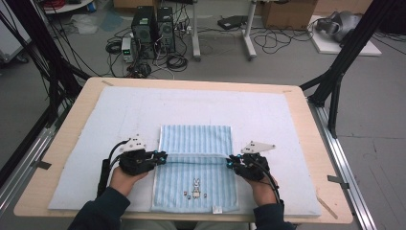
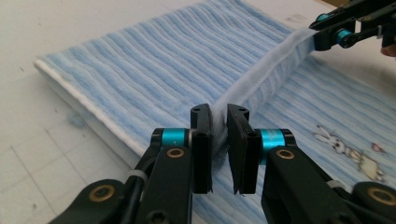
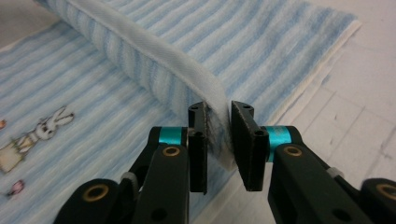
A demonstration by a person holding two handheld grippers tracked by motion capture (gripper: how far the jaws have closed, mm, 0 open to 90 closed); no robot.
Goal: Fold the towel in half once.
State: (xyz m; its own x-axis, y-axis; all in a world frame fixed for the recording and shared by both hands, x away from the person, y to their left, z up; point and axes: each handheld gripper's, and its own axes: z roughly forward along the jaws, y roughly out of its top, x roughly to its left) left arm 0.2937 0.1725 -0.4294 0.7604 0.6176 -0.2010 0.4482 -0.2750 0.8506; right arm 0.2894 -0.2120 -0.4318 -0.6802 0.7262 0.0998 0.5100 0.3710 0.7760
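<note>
A light blue striped towel (image 1: 195, 139) with a small rabbit print (image 1: 195, 188) lies on the padded mat, its far half folded over toward me. My left gripper (image 1: 163, 157) is shut on the left corner of the folded-over white hem, held slightly above the lower layer. My right gripper (image 1: 231, 161) is shut on the hem's right corner. In the left gripper view the jaws (image 2: 219, 114) pinch the towel (image 2: 163, 65), and the hem runs off to the other gripper (image 2: 327, 32). The right gripper view shows its jaws (image 3: 220, 109) clamped on the hem of the towel (image 3: 261, 42).
A pale blue mat (image 1: 119, 110) covers most of the wooden table (image 1: 72, 124). Black frame posts (image 1: 344, 52) stand at both far corners. Computers (image 1: 153, 28) and cables sit on the floor beyond the table.
</note>
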